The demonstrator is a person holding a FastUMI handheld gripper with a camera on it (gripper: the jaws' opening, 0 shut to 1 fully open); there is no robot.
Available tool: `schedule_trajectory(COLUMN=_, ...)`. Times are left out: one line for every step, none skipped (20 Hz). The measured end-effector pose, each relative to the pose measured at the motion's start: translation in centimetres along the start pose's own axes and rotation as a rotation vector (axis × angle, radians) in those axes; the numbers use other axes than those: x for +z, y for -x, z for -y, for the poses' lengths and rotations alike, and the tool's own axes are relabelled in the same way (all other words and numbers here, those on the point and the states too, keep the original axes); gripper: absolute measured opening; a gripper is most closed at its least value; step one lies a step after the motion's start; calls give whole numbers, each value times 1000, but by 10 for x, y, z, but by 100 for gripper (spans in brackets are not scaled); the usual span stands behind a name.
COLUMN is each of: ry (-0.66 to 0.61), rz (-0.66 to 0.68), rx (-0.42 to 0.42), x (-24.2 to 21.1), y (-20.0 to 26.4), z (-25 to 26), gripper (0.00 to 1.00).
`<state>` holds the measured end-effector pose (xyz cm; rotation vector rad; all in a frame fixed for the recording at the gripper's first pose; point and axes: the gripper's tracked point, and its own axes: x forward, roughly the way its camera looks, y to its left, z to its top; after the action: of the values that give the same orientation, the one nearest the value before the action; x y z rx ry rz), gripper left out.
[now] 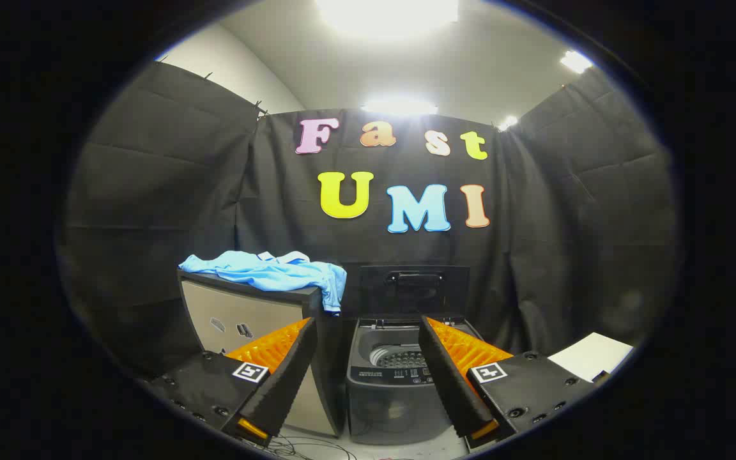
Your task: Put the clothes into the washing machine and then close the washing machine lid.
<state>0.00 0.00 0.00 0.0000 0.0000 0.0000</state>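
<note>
The gripper (368, 335) jaws stand wide open, empty, framing the open-lidded washing machine (393, 390); a light-blue shirt (272, 273) lies on the cabinet (246, 322) left of it.

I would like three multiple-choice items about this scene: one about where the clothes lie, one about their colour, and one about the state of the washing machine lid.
1. Where are the clothes?
A. inside the washing machine
B. on top of the cabinet beside the washing machine
C. between the gripper's fingers

2. What colour are the clothes?
A. light blue
B. red
C. black

3. How is the washing machine lid?
A. shut flat
B. raised open
C. taken off

Answers:
1 B: the clothes lie on the cabinet, one edge hanging over its side towards the washing machine.
2 A: the cloth is light blue.
3 B: the lid stands upright behind the open drum, and the gripper is open, holding nothing.
</note>
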Motion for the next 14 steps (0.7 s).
schedule_trajectory(ry=-2, rz=-1, rx=5, x=-1, y=-1, z=0, gripper=99)
schedule_trajectory(ry=-2, rz=-5, rx=11, x=-2, y=-1, z=-2, gripper=99)
schedule_trajectory(ry=-2, rz=-7, rx=15, x=-3, y=-1, z=-3, gripper=99)
schedule_trajectory(ry=-3, rz=-9, rx=20, x=-5, y=-2, z=-2, gripper=99)
schedule_trajectory(ry=-7, rz=-11, rx=26, x=-5, y=-2, z=-2, gripper=99)
schedule_trajectory(ry=-7, rz=-11, rx=29, x=-6, y=-1, z=-3, gripper=99)
schedule_trajectory(ry=-9, rz=-12, rx=31, x=-6, y=-1, z=-2, gripper=99)
schedule_trajectory(ry=-10, rz=-11, rx=32, x=-6, y=-2, z=-1, gripper=99)
schedule_trajectory(ry=-11, rz=-11, rx=34, x=-6, y=-2, z=0, gripper=99)
schedule_trajectory(ry=-12, rz=-9, rx=36, x=-5, y=-2, z=-1, gripper=99)
schedule_trajectory(ry=-12, rz=-8, rx=37, x=-5, y=-2, z=-1, gripper=99)
schedule_trajectory(ry=-13, rz=-10, rx=40, x=-6, y=-2, z=0, gripper=99)
schedule_trajectory(ry=-15, rz=-11, rx=44, x=-6, y=-4, z=-1, gripper=99)
schedule_trajectory(ry=-14, rz=-13, rx=47, x=-7, y=-5, z=-1, gripper=99)
